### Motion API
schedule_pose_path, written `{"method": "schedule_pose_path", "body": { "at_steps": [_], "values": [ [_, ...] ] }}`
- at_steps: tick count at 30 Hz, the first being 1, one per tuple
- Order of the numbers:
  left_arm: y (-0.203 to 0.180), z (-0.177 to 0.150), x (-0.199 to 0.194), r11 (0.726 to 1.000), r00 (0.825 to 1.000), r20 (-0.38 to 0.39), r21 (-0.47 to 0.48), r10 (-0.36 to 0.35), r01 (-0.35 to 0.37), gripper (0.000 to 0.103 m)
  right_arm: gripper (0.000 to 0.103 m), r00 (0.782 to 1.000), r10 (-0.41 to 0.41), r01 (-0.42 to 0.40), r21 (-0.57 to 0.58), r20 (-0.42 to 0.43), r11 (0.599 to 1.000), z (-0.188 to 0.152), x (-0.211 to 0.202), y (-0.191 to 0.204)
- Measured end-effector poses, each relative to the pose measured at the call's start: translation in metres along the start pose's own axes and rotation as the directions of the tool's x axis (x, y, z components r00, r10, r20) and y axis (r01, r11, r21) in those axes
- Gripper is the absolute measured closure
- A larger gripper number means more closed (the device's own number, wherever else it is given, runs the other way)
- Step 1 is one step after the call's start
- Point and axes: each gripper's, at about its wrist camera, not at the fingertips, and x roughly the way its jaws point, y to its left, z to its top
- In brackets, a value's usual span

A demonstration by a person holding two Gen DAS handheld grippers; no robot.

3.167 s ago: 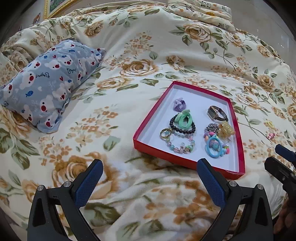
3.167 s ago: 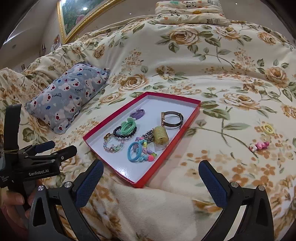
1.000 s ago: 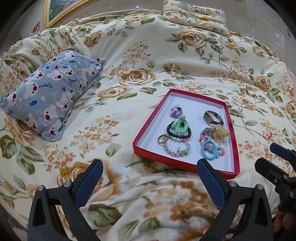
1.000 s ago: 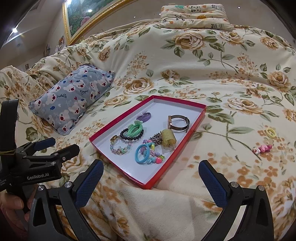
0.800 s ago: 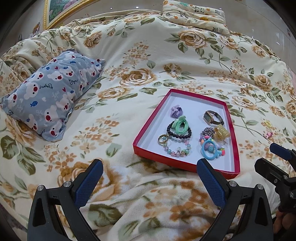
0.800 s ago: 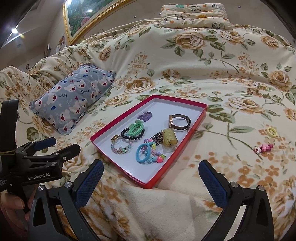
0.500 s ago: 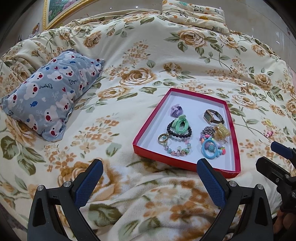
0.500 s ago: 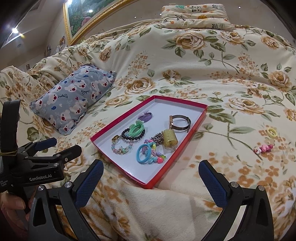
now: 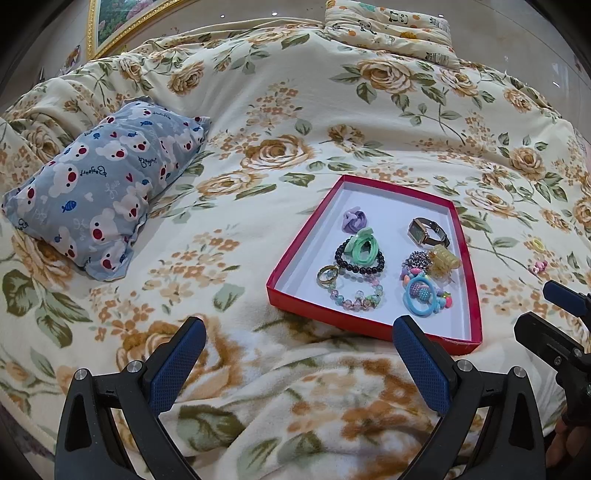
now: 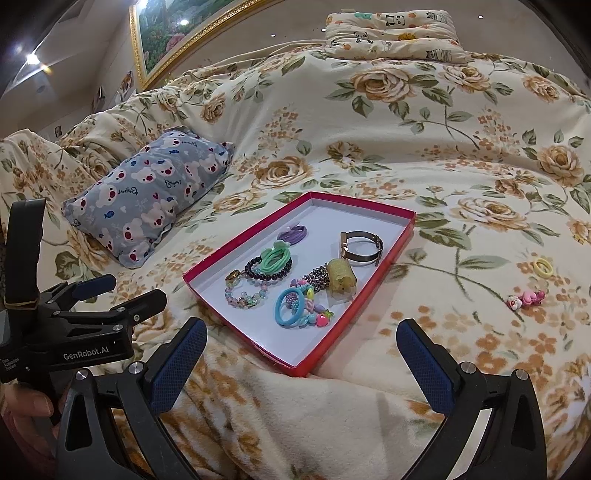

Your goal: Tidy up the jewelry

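Note:
A red tray (image 9: 291,254) (image 10: 391,251) with a white floor lies on the floral bedspread. It holds a watch (image 9: 426,230) (image 10: 360,245), a green hair tie (image 9: 362,247), a black bead bracelet (image 9: 373,267), a blue ring toy (image 9: 421,301) (image 10: 291,306) and several other trinkets. A yellow hair tie (image 10: 543,267) and a pink clip (image 10: 526,299) lie on the bedspread right of the tray. My left gripper (image 9: 295,354) is open and empty, just short of the tray's near edge. My right gripper (image 10: 301,354) is open and empty, near the tray's front corner.
A grey bear-print pillow (image 9: 103,192) (image 10: 147,195) lies to the left of the tray. A folded panda-print quilt (image 10: 391,31) sits at the far end of the bed. A framed picture (image 10: 166,33) hangs on the wall behind.
Both views have shifted only slightly; the tray and its jewelry have not moved. Both grippers stay open and empty.

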Motion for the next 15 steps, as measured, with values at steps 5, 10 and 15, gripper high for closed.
{"method": "schedule_pose_path", "body": {
  "at_steps": [5,10,15],
  "values": [
    [-0.0005,-0.0012,-0.0001,1.0,1.0,0.007,0.0,0.008,-0.008,0.001,0.0,1.0,0.001,-0.001,0.0,0.0,1.0,0.0,-0.0003,-0.0011],
    [-0.002,-0.0019,0.0007,1.0,1.0,0.001,0.004,0.008,-0.008,0.001,0.0,1.0,0.001,-0.001,0.001,0.0,1.0,0.0,-0.0008,-0.0006],
    [-0.0025,-0.0012,0.0012,1.0,1.0,-0.001,0.006,0.008,-0.008,0.001,0.0,1.0,0.002,-0.002,0.001,0.001,1.0,0.0003,-0.0009,-0.0008]
  ]
}}
